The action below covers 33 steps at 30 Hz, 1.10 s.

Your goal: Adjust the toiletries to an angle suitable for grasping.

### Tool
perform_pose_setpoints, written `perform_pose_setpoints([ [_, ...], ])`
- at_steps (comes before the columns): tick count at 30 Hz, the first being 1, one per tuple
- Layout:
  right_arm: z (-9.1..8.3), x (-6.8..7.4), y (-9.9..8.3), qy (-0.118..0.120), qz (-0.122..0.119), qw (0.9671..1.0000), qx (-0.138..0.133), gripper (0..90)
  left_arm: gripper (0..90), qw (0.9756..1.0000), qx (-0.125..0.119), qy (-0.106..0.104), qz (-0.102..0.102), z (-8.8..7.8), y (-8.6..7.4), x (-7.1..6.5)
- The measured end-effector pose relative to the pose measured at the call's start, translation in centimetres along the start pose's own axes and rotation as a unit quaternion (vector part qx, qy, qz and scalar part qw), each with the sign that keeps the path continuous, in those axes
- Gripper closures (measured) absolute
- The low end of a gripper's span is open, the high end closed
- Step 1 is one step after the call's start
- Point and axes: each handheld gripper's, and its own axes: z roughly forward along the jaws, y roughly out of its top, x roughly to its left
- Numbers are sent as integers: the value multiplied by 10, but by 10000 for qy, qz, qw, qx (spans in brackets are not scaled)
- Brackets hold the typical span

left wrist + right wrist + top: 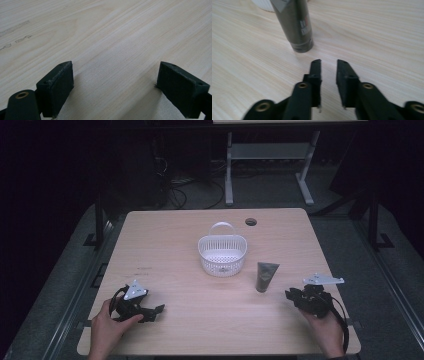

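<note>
Pale wood-grain laminate covers the rectangular table (pixel 165 245), which has a small round cable hole (pixel 251 222) near its far edge. A white plastic basket with slotted walls and an arched handle (pixel 222 254) stands at the middle of the table, a little toward the far side. Just to its right and nearer the person lies a dark grey squeeze tube (pixel 266 276), its flat crimped end toward the basket side and its round cap toward the near edge; it is close to the basket, but apart from it.

The left gripper (pixel 156 310) rests low over the near-left part of the table, held in the person's left hand (pixel 107 330). In the left gripper view its black jaws stand wide apart over bare wood.

The right gripper (pixel 290 295) sits at the near right, held in the right hand (pixel 327 332), and points toward the tube. In the right gripper view the jaws have only a narrow gap between them, with nothing in it, and the tube's cap end (pixel 301 45) lies just ahead of the tips.
</note>
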Motion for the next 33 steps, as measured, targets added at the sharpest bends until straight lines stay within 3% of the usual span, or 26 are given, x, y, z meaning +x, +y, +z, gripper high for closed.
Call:
perform_pose_setpoints([
  [4, -6, 1, 4, 160, -78, 9998, -58, 895, 129, 10000, 0, 0, 1, 0, 0, 0],
  [7, -9, 1, 7, 358, -20, 9993, -71, 898, 129, 10000, -2, -1, 1, 0, 0, 0],
  [18, -22, 6, 22, 656, -231, 9973, -247, 898, 130, 10000, 9, -3, 14, 0, 0, 0],
  [33, -33, 11, 50, 796, -470, 9947, -453, 898, 130, 10000, -4, -4, -1, 0, 0, 0],
])
